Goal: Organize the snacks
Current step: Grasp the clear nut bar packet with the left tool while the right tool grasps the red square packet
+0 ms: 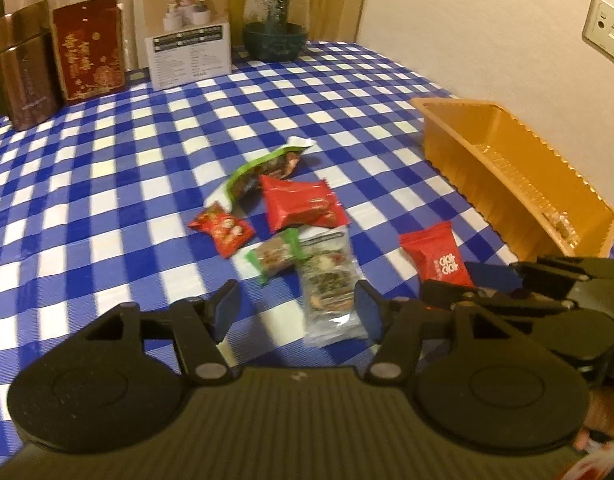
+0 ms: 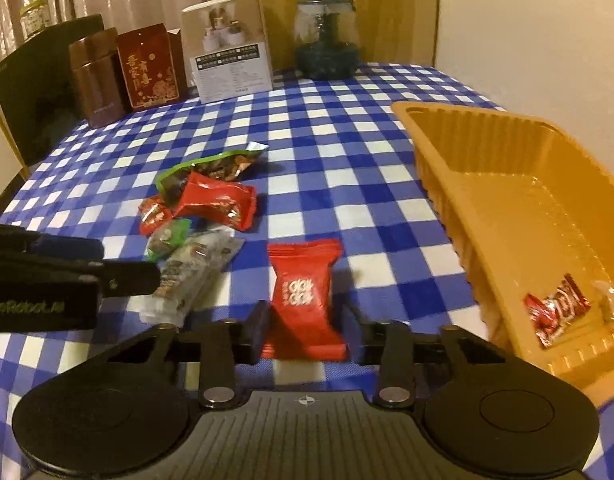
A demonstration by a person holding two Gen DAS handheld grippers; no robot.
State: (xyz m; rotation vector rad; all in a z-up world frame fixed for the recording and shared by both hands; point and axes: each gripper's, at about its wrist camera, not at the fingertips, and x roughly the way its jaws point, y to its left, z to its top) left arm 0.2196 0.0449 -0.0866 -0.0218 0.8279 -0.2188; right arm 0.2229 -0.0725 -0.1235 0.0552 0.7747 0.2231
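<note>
The right gripper (image 2: 305, 326) is straddling the red snack packet (image 2: 305, 304) lying on the checked tablecloth (image 2: 347, 128) beside the orange tray (image 2: 439, 184), fingers open. The left gripper (image 1: 297, 312) is hovering open over the clear packet (image 1: 331, 292). Next call: closing, lifting, carrying trayward.

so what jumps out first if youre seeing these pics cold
The blue-and-white checked tablecloth fills both views, with a heap of bright snack packets in its middle. A red packet lies between the open fingers of the right gripper. At the right edge stands an orange tray, a small red wrapper already inside.
</note>
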